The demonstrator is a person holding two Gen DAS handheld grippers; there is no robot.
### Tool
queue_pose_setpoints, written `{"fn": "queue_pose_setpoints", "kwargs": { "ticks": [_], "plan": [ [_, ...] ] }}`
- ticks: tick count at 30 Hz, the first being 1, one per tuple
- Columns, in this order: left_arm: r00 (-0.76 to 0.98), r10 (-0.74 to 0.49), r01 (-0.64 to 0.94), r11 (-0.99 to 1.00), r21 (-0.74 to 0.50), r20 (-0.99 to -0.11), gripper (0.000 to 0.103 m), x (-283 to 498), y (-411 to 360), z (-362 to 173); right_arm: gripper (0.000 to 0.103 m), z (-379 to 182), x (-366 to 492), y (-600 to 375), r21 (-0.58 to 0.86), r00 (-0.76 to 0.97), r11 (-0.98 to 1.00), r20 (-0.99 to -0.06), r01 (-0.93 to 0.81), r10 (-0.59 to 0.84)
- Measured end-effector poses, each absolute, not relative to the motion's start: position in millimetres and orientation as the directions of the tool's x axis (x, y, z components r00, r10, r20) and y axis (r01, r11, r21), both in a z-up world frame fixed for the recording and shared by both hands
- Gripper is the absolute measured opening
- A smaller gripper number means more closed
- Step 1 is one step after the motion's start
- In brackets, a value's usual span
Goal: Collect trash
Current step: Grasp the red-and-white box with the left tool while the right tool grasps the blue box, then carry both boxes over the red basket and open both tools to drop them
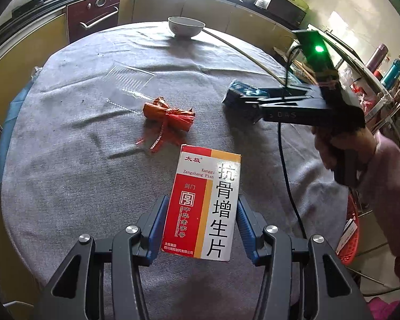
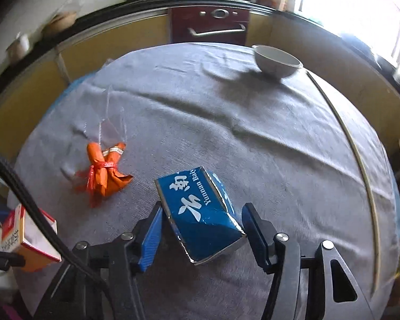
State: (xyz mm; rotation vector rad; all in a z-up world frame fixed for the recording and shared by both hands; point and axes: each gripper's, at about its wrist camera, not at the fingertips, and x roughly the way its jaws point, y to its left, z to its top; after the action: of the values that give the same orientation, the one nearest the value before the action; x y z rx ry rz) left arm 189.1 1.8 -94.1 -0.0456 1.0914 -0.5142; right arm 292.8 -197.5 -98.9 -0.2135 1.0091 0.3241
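Right wrist view: right gripper [image 2: 201, 229] straddles blue cardboard box [image 2: 200, 213], jaws apart; centre box w/ pads before squeezing. Left gripper [image 1: 201, 224] clamps red-white medicine carton [image 1: 205, 205].

The red, yellow and white cardboard medicine box [image 1: 204, 205] reads "太极", "Kanggu Zengsheng Pian", the large black characters "抗骨增生片" and, in the red panel, "中华老字号". The blue cardboard box [image 2: 200, 210] carries white calligraphy and "Yunnan Bai", the rest cut off.

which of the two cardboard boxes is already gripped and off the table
The red and white medicine box, clamped upright between the left gripper pads. The blue box sits between the right gripper pads, whose far pad stands clear.
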Motion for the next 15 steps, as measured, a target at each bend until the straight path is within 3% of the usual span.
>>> {"fn": "queue_pose_setpoints", "kwargs": {
  "ticks": [5,15],
  "plan": [
    [0.37,-0.422,0.374,0.883,-0.283,-0.827,0.052,184.8,-3.5,-85.0,0.046,-84.2,268.2,-234.7,0.201,0.495,0.957,-0.822,-0.21,0.281],
    [0.378,-0.44,0.414,0.867,-0.276,-0.815,0.052,160.2,-26.6,-67.5,0.046,-74.1,184.1,-284.7,0.353,0.539,0.934,-0.777,-0.055,0.325]
  ]
}}
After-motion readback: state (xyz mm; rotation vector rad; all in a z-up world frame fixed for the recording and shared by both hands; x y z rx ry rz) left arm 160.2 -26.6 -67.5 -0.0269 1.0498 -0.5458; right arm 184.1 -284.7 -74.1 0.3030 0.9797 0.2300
